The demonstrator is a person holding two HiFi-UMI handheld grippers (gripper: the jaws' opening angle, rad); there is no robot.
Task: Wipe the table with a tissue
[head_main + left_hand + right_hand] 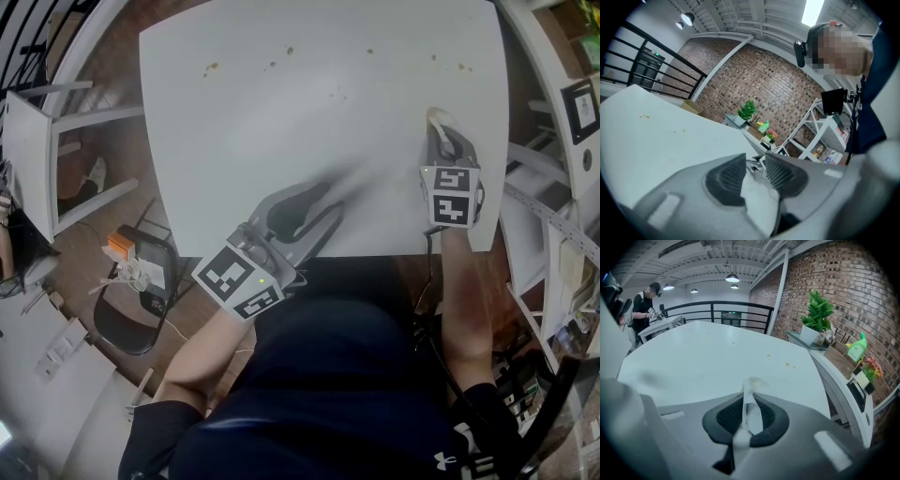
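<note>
Fingers (pixel 727 417) of the right gripper (pixel 749 398) pinch a thin tissue (pixel 752 417) over the table's (pixel 309 112) near right side. The left gripper (pixel 753 171) seemingly clasps a white wad (pixel 759 201). Tissue is light, limp and tears easily, so it is best gripped bunched.

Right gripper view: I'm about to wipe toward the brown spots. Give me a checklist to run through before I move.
1. Tissue pinched in the right hand-held gripper: ok.
2. Tissue tip touching the table: cannot tell.
3. Brown spots wiped off the far side: not ok.
4. Table between tissue and spots free of objects: ok.
5. Left hand-held gripper closed on its white wad, probably tissue: ok.
</note>
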